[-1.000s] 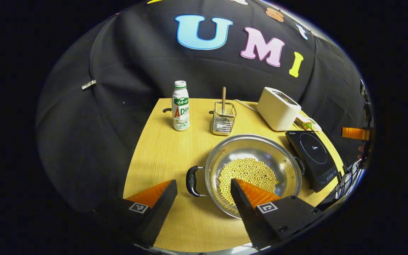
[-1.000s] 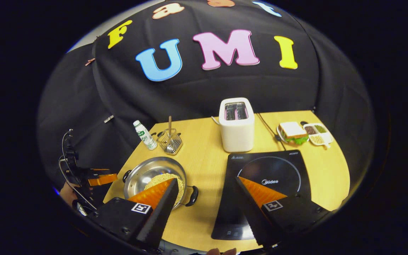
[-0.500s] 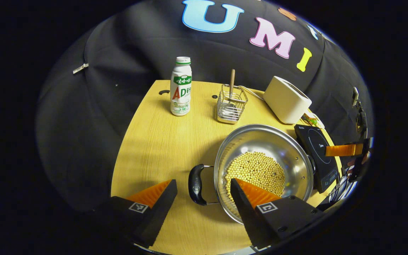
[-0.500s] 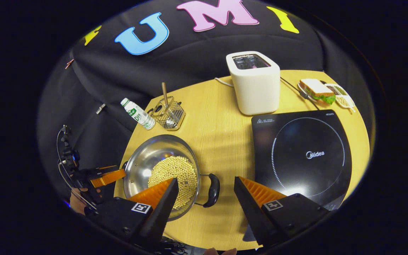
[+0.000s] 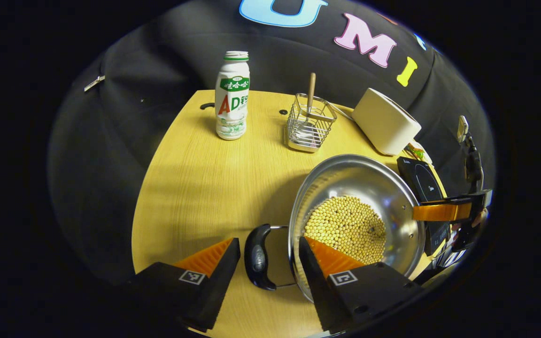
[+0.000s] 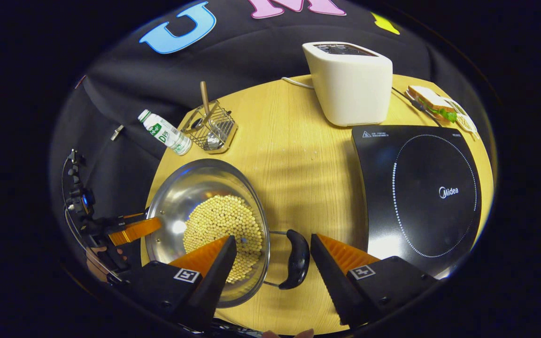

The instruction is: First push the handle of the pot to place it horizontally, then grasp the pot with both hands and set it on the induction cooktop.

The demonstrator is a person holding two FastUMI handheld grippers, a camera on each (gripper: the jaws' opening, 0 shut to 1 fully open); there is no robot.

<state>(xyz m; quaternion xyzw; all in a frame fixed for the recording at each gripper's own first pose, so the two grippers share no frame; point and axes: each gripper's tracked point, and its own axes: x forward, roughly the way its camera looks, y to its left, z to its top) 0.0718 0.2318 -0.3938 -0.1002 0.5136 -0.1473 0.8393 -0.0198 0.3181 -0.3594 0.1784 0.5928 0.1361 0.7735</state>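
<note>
**Both grippers straddling the pot's handles**

The pot is sitting on the table, beside the induction cooktop. The left gripper and right gripper are gaping around each handle, seemingly not touching. Both should be closing evenly and lifting level.

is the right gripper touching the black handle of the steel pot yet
Apart. In the right gripper view, the pot's black handle sits between the right gripper's open fingers, with table showing either side.
</note>
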